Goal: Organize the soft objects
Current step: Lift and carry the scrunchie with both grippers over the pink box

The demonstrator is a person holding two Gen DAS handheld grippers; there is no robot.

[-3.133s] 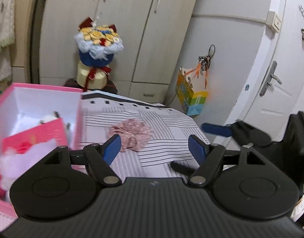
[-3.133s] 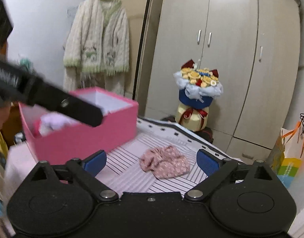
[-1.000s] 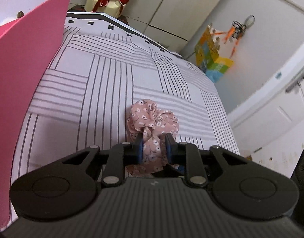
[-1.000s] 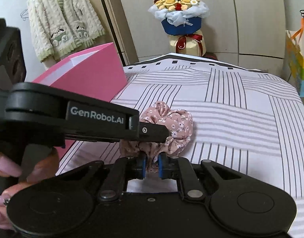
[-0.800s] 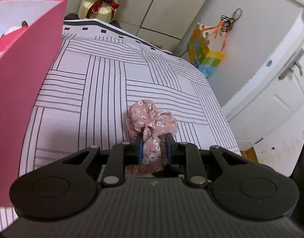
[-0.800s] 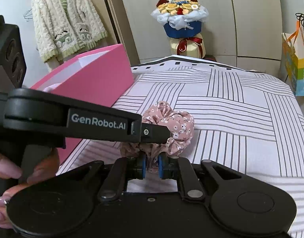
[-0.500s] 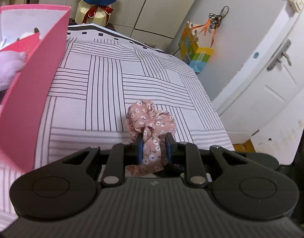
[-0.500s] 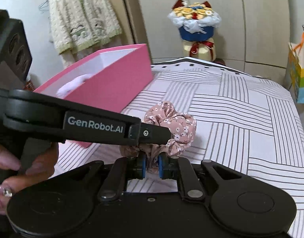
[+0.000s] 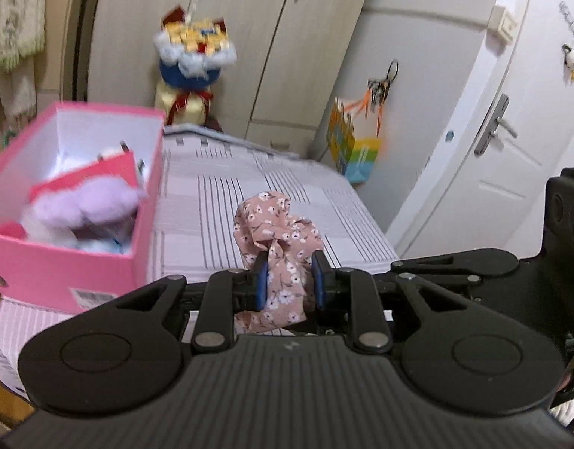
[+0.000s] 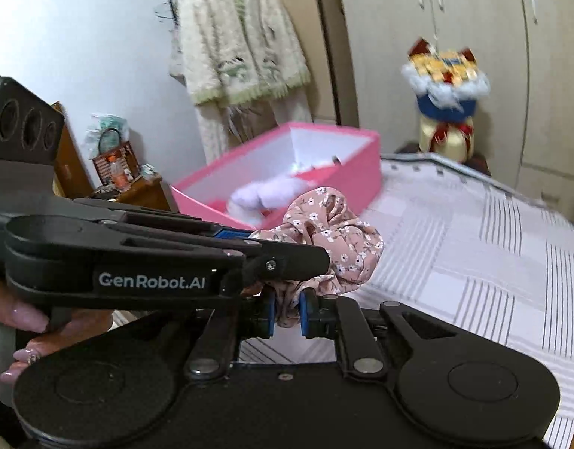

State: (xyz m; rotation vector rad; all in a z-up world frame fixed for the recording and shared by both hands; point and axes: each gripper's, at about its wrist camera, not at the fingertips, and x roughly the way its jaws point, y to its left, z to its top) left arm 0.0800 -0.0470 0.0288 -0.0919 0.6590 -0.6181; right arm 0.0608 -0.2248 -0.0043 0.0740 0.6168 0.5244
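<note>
Both the left gripper (image 9: pixel 289 275) and right gripper (image 10: pixel 287 310) are clamping the same pink floral scrunchie (image 9: pixel 277 232), holding it just right of the pink box (image 9: pixel 62 262).

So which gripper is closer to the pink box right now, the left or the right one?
Left. The left gripper holds the floral scrunchie just beside the pink box. The right gripper, gripping the same scrunchie, sits on the far side of the left one.
</note>
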